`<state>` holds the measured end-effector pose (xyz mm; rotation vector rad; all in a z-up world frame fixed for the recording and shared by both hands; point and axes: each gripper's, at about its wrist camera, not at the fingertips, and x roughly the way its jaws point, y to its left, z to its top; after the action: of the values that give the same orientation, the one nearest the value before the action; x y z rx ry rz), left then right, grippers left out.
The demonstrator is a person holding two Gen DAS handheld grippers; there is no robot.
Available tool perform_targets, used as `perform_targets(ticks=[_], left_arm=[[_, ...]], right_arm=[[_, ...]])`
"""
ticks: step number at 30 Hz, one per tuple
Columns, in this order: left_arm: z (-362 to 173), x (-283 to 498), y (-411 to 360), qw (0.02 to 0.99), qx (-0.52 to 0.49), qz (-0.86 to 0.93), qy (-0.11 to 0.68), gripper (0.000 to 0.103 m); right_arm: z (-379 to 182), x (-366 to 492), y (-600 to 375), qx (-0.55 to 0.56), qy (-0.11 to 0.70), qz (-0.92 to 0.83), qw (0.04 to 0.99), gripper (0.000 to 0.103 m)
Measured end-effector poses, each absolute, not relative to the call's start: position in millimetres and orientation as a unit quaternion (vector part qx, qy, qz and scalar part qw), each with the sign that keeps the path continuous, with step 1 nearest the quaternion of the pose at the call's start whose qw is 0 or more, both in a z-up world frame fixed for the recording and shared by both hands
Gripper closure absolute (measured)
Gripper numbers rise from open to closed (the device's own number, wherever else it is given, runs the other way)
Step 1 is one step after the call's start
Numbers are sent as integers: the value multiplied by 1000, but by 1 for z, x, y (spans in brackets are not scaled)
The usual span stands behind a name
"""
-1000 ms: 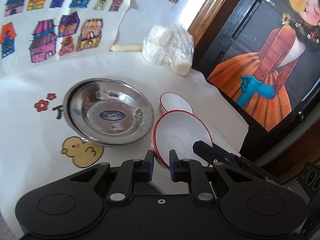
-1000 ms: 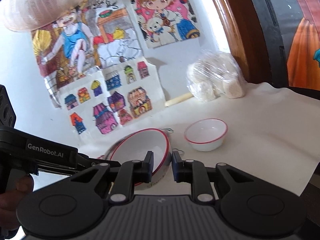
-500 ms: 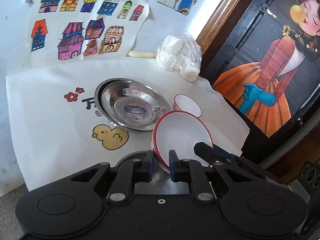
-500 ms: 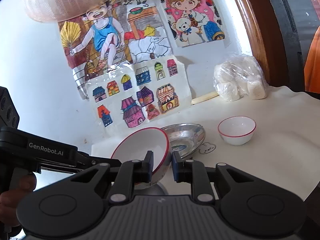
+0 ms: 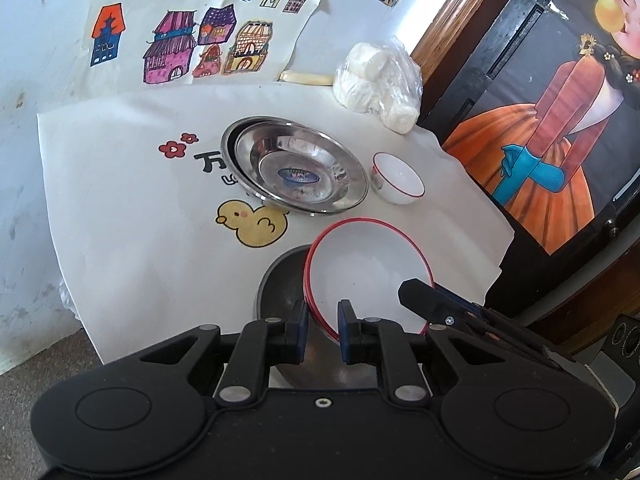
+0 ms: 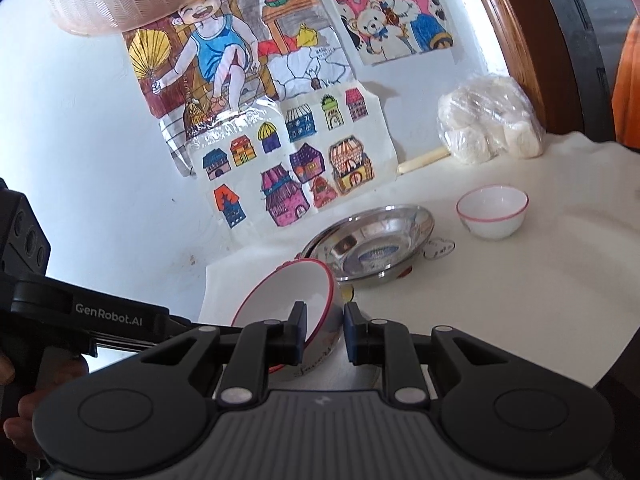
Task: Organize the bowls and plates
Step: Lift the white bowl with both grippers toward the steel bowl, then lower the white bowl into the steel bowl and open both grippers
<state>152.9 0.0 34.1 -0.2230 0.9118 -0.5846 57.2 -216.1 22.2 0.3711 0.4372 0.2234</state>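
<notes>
Both grippers hold one large white bowl with a red rim (image 5: 368, 268), tilted and lifted off the cloth. My left gripper (image 5: 323, 322) is shut on its near rim. My right gripper (image 6: 325, 326) is shut on the opposite rim, and its fingertips (image 5: 416, 292) show at the right in the left wrist view. The same bowl (image 6: 288, 300) fills the middle of the right wrist view. Under it, partly hidden, is a dark steel bowl (image 5: 280, 284). Farther back lie stacked steel plates (image 5: 300, 168) (image 6: 372, 248) and a small white bowl (image 5: 398, 178) (image 6: 492, 212).
A white printed cloth (image 5: 140, 208) covers the table, whose near edge is just below the grippers. A plastic bag of white lumps (image 5: 376, 80) sits at the back by the wall with drawings. A dark framed picture (image 5: 560, 120) stands to the right. A hand (image 6: 24, 412) holds the left gripper.
Both grippers have drawn the large white bowl back from the steel plates and small bowl toward the table's near edge. The dark steel bowl has come into view beneath it.
</notes>
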Motion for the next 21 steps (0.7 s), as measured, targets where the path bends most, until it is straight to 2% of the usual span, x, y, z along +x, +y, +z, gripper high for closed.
perform_targets(ticks=[9,21], left_arm=[[23,149,3,844,-114,-282,443,87],[15,149,3,843,-110,-277,448,87]], right_arm=[[11,49,-221,222,220,103,944,81],[6,51,-218,220,234,101,942,81]])
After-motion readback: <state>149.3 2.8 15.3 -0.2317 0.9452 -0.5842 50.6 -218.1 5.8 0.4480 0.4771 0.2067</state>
